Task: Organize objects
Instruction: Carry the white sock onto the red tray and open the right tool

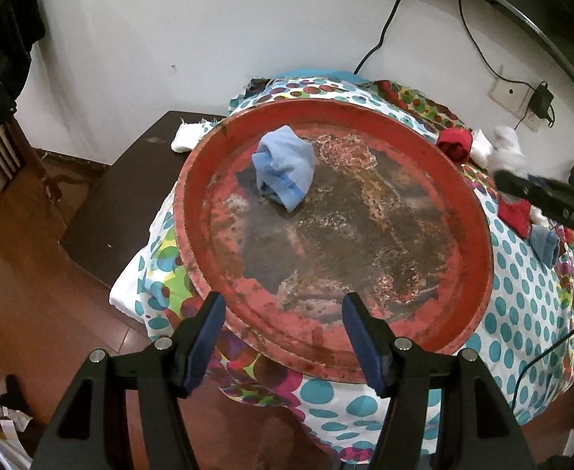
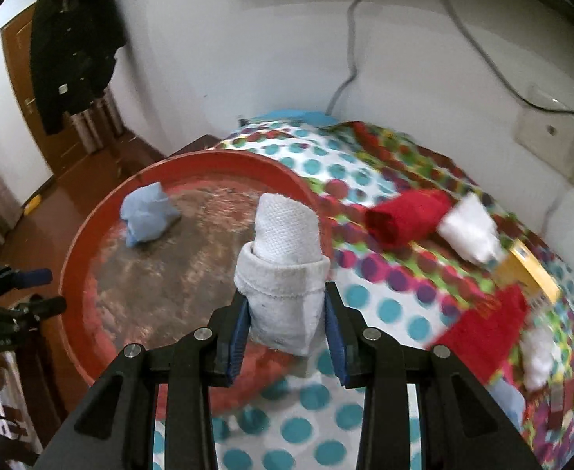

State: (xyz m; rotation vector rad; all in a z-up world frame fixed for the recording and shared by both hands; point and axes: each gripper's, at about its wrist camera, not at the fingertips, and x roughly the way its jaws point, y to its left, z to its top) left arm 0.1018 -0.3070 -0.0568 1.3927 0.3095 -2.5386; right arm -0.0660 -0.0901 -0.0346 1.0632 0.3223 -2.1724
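**White sock roll gripped over the tray's near rim**

Right gripper [image 2: 286,327] stood nearest the right wrist camera, its blue pads clenched on a rolled white sock bundle [image 2: 283,274]. That bundle stood upright between the fingers, its long axis running away from the pads and up, with the folded cuff low and the ribbed roll poking out above. It hung over the near rim of a big round red tray [image 2: 73,274], so the tray's worn floor lay just ahead and to the left of the fingers. Judging from that, the drop looked like a short carry forward.

Spotted cloth [image 2: 365,305] covered the whole table under the tray. On the tray, near its far side, sat a light blue sock bundle [image 2: 148,215]. To the right, well apart from the tray, lay a red bundle [image 2: 402,213] touching another white bundle [image 2: 469,231].

Left gripper [image 1: 283,313] hovered at the tray's near edge with its jaws released and nothing between them; it was the nearer hand to the tray but empty.

Hard to make out: the right-hand side of the cloth was motion-blurred, so the red, white and yellow shapes there could not be told apart surely. In the left wrist view the right gripper showed only as a dark smear at the edge.
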